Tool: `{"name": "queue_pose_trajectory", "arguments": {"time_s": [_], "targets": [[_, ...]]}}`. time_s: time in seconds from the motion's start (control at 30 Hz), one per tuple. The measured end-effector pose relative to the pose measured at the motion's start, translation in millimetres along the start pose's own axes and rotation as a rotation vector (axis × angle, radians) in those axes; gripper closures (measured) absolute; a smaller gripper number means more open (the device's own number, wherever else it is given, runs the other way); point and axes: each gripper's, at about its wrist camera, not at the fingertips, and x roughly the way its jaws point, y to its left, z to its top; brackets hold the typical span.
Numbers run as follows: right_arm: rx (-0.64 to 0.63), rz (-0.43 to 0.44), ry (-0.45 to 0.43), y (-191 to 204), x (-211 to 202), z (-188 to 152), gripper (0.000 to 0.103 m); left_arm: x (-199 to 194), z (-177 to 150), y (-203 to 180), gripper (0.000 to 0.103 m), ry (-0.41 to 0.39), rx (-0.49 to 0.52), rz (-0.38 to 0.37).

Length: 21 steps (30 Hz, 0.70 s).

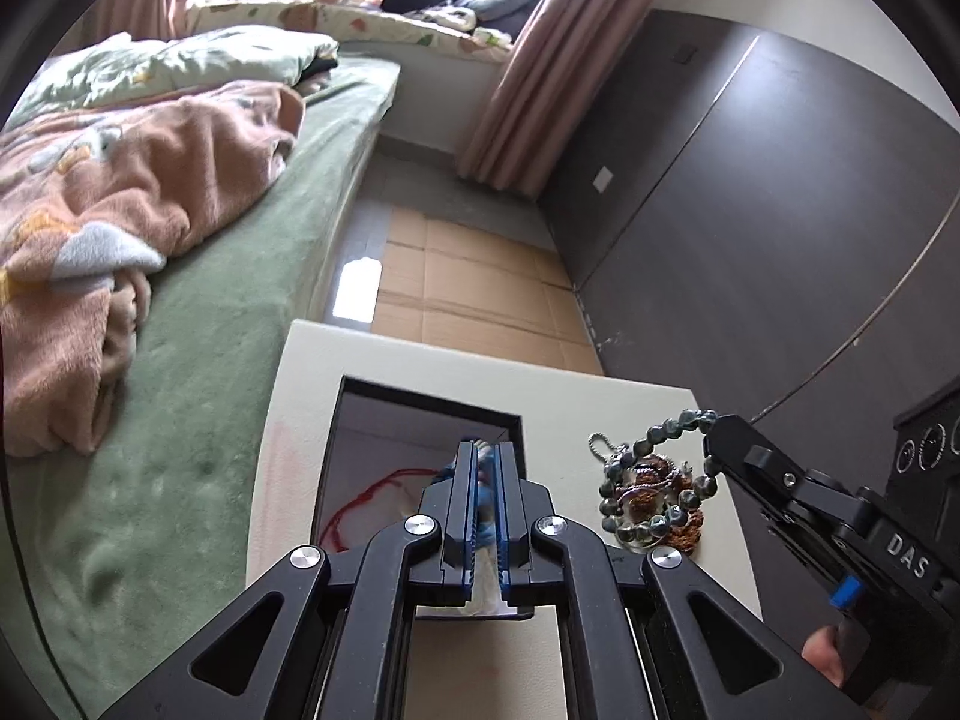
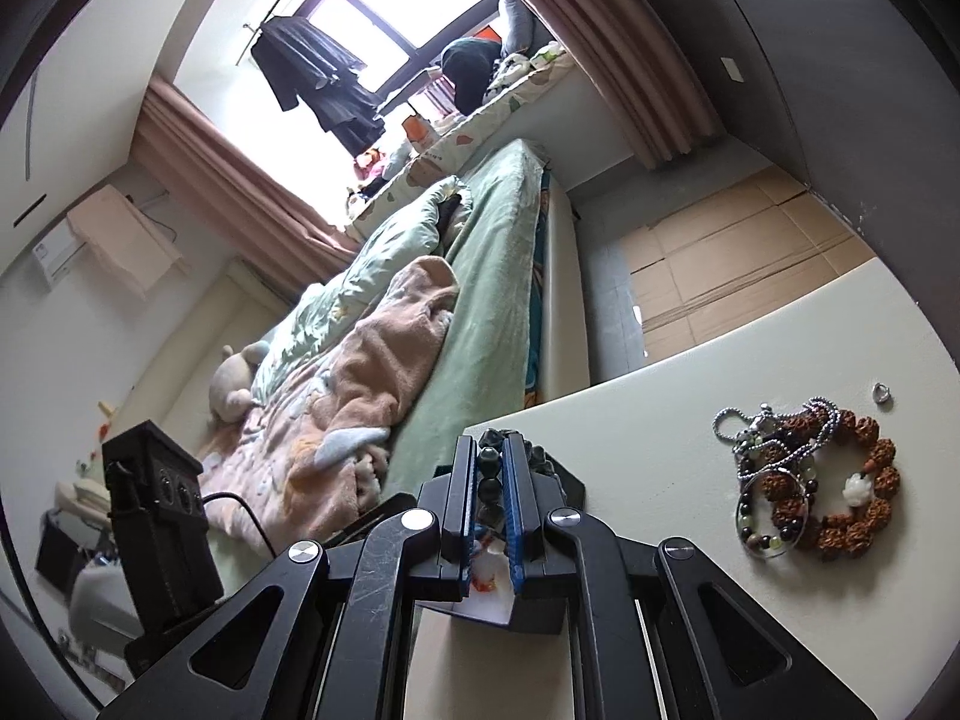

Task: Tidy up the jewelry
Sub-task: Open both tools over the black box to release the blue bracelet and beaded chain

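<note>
Left wrist view looks down along the left hand-held gripper (image 1: 487, 456), whose jaws are nearly closed over an open black box (image 1: 360, 420) on the pale bench (image 1: 300, 396); something blue and white sits between the blue pads, though what it is cannot be told. Inside the box lies a red cord (image 1: 360, 498) on a light lining. To the right, the right hand-held gripper (image 1: 717, 429) is clamped on a dark green bead bracelet (image 1: 672, 427), which hangs from its tip as a loop above a heap of jewelry (image 1: 651, 498) on the bench just beside the box. In the right wrist view the same dark beads (image 2: 489, 468) are pinched between the narrow-set fingers of the right hand-held gripper (image 2: 490, 450), strung along the gap. Further right on the bench the heap shows more plainly: a brown rudraksha bracelet (image 2: 864, 480) with a white bead, a silver ball chain (image 2: 774, 426) draped across it, and a bracelet of dark and pale green beads (image 2: 762, 528) overlapping its left side. A small silver ring (image 2: 882, 393) lies apart, near the heap. Beyond the bench stands a bed with a green sheet (image 1: 240, 360) and a pink blanket (image 1: 150, 180), and flattened cardboard (image 1: 480, 282) covers the floor.
</note>
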Motion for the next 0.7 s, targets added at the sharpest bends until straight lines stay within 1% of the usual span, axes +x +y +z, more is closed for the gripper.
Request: {"name": "queue_pose_trajectory", "arguments": {"time_s": [0.07,0.13,0.17,0.2,0.3,0.47,0.53,0.6,0.67,0.7], "targets": [[0.002,0.011,0.005,3,2,-4,0.093,2,0,7,0.077,0.02,-0.04,-0.009],[0.004,0.02,0.011,5,5,-7,0.093,-2,0,16,0.019,0.002,-0.083,0.002],[0.004,0.024,0.015,5,7,-8,0.093,-6,0,19,0.011,-0.019,-0.1,0.002],[0.004,0.029,0.02,6,8,-9,0.093,-11,1,23,0.009,-0.047,-0.119,0.006],[0.002,0.049,0.031,9,14,-12,0.093,-21,4,33,0.009,-0.085,-0.151,0.042],[-0.017,0.077,0.048,20,23,-15,0.093,-27,7,49,0.009,-0.112,-0.204,0.074],[-0.032,0.075,0.058,25,28,-16,0.092,-28,9,53,0.009,-0.119,-0.212,0.067],[-0.035,0.048,0.081,27,35,-18,0.091,-29,9,55,0.009,-0.13,-0.21,0.071],[-0.014,0.056,0.128,22,45,-18,0.078,-31,10,55,0.01,-0.143,-0.21,0.092],[0.001,0.063,0.142,19,47,-19,0.061,-31,9,56,0.01,-0.152,-0.213,0.095]]}}
